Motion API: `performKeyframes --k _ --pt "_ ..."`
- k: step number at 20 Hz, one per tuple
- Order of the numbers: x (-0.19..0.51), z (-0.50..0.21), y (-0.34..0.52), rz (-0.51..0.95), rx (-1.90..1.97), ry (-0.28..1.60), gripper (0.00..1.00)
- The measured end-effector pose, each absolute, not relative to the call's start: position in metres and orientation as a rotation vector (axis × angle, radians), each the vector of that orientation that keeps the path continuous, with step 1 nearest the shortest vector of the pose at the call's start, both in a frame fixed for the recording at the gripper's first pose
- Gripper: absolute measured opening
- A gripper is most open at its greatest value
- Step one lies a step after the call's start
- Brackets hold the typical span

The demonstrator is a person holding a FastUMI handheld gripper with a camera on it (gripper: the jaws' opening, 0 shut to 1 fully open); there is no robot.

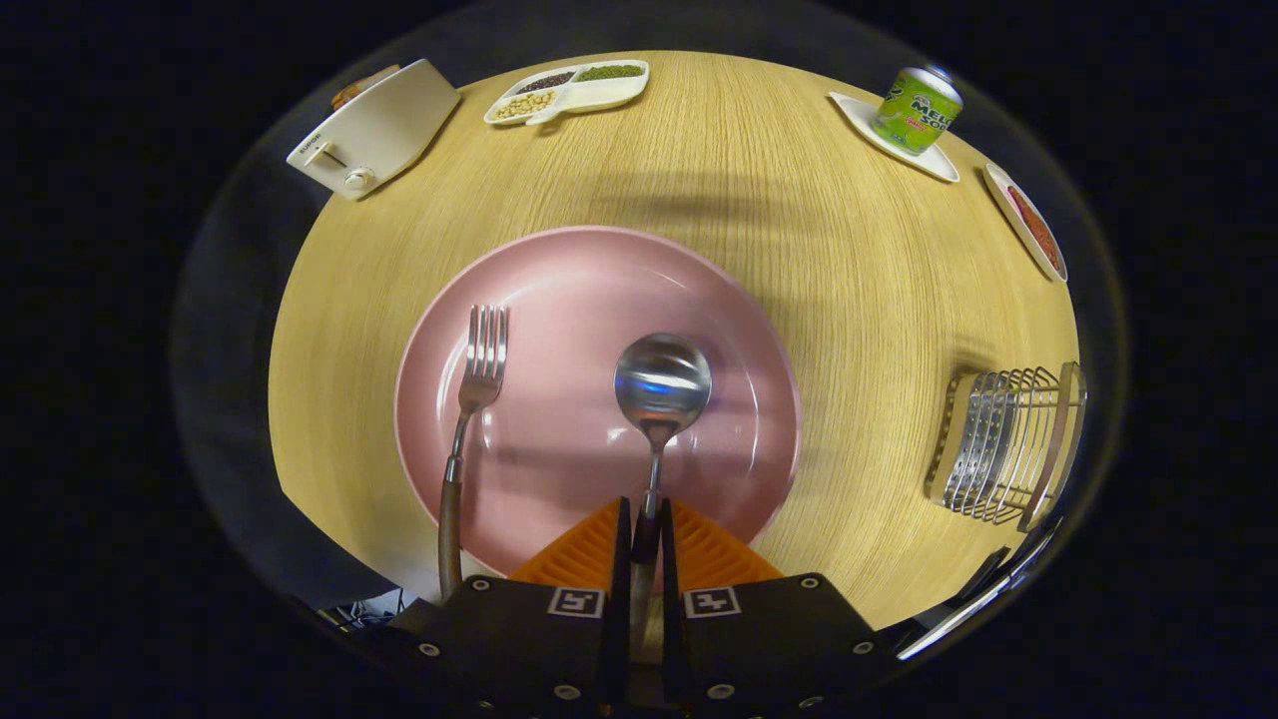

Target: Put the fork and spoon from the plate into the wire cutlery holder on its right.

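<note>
Big round wooden table [699,180] under everything, pale grain. Pink plate [559,270] sitting in the middle of it, just ahead of the fingers. Off to the plate's right and well apart from it, the wire cutlery holder [1008,444], lying with its wooden ends and metal bars facing this way, nothing inside as far as can be told.

Far side of the table: cream toaster [374,130] at the left, divided snack tray [569,90] with beans or seeds next to it, green soda can [916,108] standing on a small white saucer [939,160] at the right, and a little oblong dish [1028,230] with something reddish beyond the holder.

On the plate: fork [477,394] lying along the left part, tines pointing away, dark handle hanging over the near rim. Spoon [659,399] near the centre, bowl pointing away, looking raised a bit off the plate judging by the shadow underneath, a little blurry.

Gripper [644,534] clamped tight on the spoon's handle, both fingers pressing it from either side, barely any gap left between them.
</note>
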State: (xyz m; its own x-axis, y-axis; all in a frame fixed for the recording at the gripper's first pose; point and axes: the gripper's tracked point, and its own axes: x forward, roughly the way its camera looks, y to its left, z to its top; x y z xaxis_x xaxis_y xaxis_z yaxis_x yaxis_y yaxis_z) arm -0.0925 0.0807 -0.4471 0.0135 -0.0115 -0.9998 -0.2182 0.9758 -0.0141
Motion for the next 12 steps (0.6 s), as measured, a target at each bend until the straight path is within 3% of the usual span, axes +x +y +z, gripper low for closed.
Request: performKeyframes --k 5,12 --pt "-0.085 -0.439 0.081 0.172 -0.157 1.521 0.05" --pt "-0.073 -0.391 0.062 0.161 -0.121 1.389 0.04"
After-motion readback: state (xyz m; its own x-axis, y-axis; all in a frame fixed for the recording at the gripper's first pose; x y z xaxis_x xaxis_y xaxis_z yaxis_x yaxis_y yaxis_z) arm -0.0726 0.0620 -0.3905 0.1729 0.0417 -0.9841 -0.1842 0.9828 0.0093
